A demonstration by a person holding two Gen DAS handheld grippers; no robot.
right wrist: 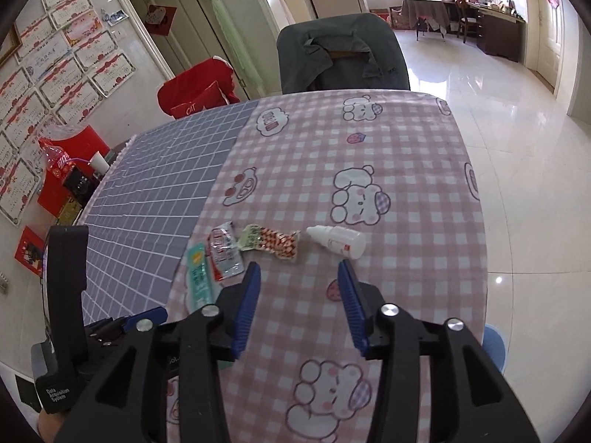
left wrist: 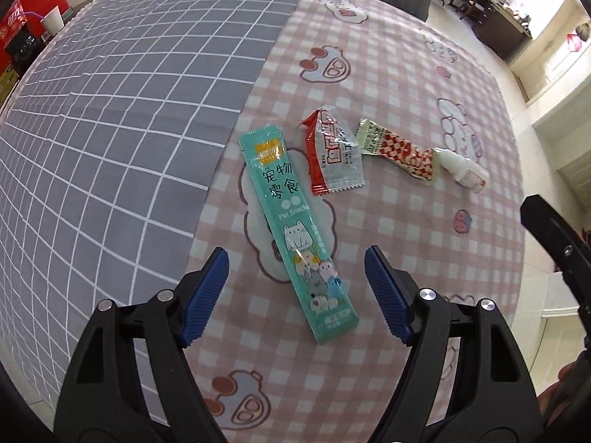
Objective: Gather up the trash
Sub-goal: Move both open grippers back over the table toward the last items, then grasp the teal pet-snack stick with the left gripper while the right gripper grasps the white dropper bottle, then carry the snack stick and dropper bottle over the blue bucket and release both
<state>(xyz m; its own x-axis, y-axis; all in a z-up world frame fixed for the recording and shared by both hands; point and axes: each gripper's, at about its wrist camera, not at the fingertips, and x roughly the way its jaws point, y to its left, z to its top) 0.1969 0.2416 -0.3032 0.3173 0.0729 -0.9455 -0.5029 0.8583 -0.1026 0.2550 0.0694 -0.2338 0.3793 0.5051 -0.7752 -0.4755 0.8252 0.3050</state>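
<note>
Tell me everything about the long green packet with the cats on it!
The teal pet snack packet is a long, thin, shiny stick pouch, seemingly plastic film. It has an orange label and dark Chinese writing near its top, "Pet Snacks" in the middle and cartoon cats lower down. It looks sealed and lies flat on the pink checked tablecloth, slanted, just beside the grey grid cloth. The left gripper hovers with open jaws on either side of its lower half, seemingly not touching.

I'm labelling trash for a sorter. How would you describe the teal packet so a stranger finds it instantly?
On the pink checked tablecloth, beside its seam with the grey grid cloth, four items lie in a row. The teal packet is nearest the seam: the only long, flat teal stick, printed with cartoon cats.
</note>
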